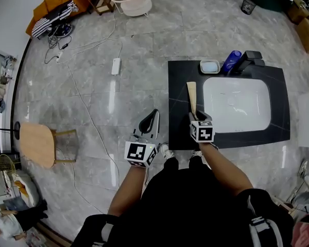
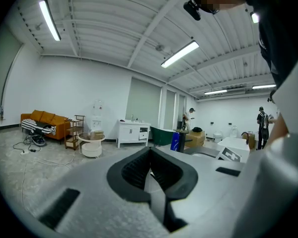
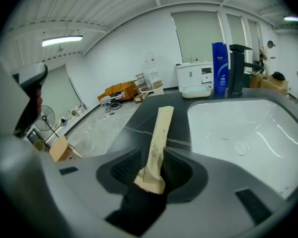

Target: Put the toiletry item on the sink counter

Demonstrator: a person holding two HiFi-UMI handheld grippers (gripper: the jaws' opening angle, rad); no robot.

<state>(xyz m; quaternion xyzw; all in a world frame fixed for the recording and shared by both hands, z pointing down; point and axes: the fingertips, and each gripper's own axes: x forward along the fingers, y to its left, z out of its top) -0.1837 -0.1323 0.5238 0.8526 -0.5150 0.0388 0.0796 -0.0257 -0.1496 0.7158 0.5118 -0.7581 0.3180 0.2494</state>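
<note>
The right hand-held gripper (image 3: 153, 168) is sitting released around the sachet (image 3: 157, 138) on the desk (image 1: 177, 86). It is best backing straight out without dragging it. The left hand-held gripper (image 2: 150, 158) is hanging clenched, empty.

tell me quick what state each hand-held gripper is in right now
left hand-held gripper: closed, empty
right hand-held gripper: open, tan packet between its jaws, not gripped
</note>
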